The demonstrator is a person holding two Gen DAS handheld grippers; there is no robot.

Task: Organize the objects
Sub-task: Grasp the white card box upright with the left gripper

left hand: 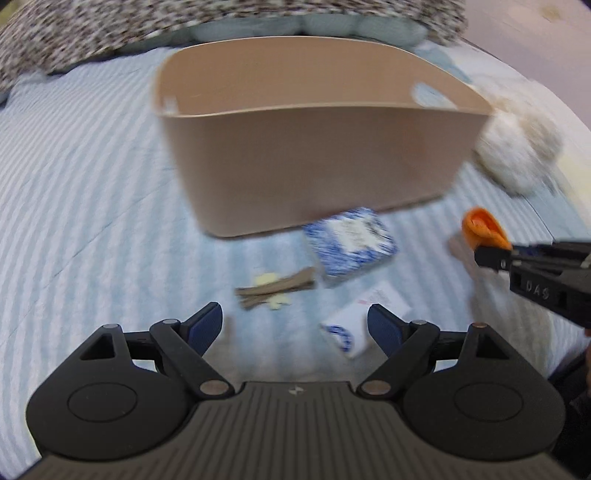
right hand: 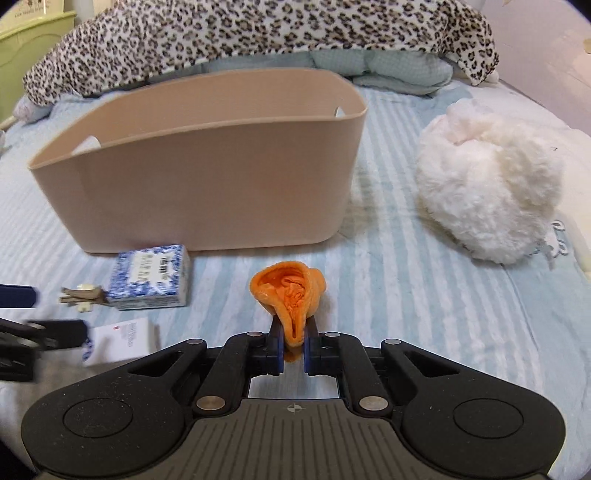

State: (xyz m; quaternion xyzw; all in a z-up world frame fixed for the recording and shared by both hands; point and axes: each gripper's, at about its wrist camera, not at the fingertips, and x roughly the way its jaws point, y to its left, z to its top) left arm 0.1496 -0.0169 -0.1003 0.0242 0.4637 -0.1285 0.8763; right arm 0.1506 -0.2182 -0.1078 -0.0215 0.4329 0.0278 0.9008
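Observation:
My right gripper (right hand: 293,345) is shut on a crumpled orange peel (right hand: 291,295) and holds it above the striped bed in front of the beige bin (right hand: 207,184). In the left wrist view the peel (left hand: 484,229) hangs at the right, held by the right gripper (left hand: 495,258). My left gripper (left hand: 295,325) is open and empty, hovering over a white and blue box (left hand: 364,321). A blue patterned box (left hand: 351,245) and a brown clip with a pale tag (left hand: 277,288) lie in front of the bin (left hand: 314,166).
A white fluffy plush (right hand: 487,184) lies to the right of the bin. A leopard-print blanket (right hand: 258,33) and pale green pillows (right hand: 388,66) are heaped behind it. The blue-and-white striped bedsheet (right hand: 424,314) covers the bed.

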